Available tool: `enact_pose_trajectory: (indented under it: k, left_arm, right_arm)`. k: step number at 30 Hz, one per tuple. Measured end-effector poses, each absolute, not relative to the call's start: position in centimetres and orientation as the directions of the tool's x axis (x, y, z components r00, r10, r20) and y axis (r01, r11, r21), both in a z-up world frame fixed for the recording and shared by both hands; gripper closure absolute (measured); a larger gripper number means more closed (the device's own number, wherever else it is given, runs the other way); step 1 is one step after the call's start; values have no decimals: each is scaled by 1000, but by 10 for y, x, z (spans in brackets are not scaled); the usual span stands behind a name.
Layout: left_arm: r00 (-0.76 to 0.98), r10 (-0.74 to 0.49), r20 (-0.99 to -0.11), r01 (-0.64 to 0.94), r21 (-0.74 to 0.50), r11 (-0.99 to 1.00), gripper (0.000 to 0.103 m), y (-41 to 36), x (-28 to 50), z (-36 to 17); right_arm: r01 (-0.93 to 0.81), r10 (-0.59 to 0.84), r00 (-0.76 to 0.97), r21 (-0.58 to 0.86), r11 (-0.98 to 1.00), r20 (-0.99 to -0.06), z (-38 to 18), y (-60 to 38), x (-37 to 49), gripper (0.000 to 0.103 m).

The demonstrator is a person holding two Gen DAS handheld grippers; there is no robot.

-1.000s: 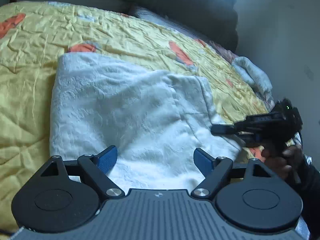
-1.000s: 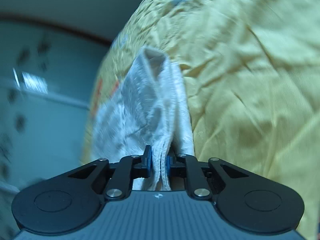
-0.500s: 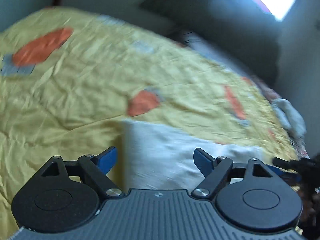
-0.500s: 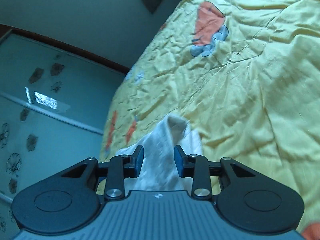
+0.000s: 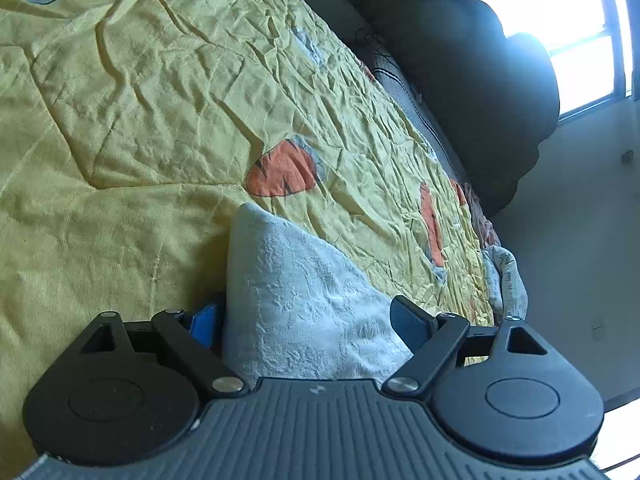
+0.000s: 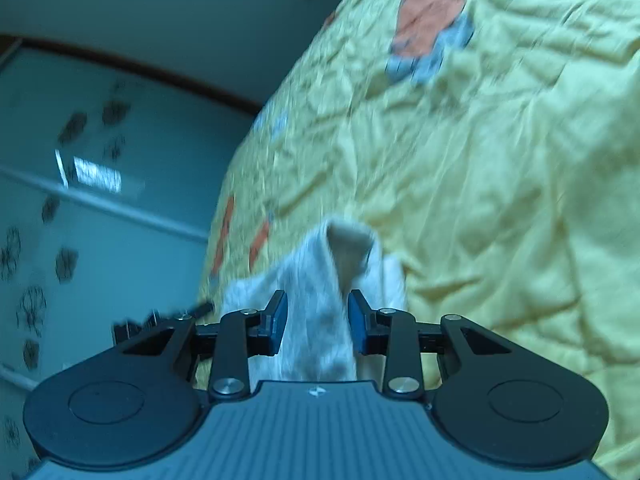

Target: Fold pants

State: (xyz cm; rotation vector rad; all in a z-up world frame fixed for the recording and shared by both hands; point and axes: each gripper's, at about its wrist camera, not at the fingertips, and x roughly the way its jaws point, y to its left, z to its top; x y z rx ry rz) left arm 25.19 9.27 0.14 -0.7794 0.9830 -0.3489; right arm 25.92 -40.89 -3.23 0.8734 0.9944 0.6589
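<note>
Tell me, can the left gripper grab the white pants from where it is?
Probably yes. The white pants already lie between the left gripper's wide, opening jaws, with nothing in the way. The pads aren't pressing on the cloth yet, so it would only need to close.

- Left gripper [image 5: 308, 320]: black ribbed body at the frame's bottom, two round black discs, silver screws on black link arms, blue finger pads [image 5: 408, 320].
- Right gripper [image 6: 316, 316]: same black build, silver screws, small white mark at centre.
</note>
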Motion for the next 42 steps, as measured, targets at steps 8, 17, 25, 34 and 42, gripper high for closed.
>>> enact_pose_trajectory:
  k: [8, 17, 25, 34, 42]
  left_arm:
    - [561, -414, -717, -59, -534, 843, 62, 67, 260, 11]
    - [607, -328, -724, -5, -416, 909, 74, 51, 252, 10]
    - [637, -367, -678, -46, -508, 860, 48, 84, 204, 32]
    - [551, -488, -677, -71, -621, 781, 47, 88, 119, 15]
    - [527, -554, -645, -96, -692, 715, 43, 86, 109, 8]
  right_arm:
    - [-113, 774, 438, 827, 551, -457, -39, -396, 262, 96]
    - [-66, 750, 472, 830, 554, -463, -53, -405, 251, 100]
    - [-59, 753, 556, 887, 458, -352, -25, -439, 210, 92]
    - [-85, 780, 483, 865, 494, -398, -21, -441, 153, 91]
    - [-71, 796, 465, 879, 471, -388, -25, -443, 143, 91]
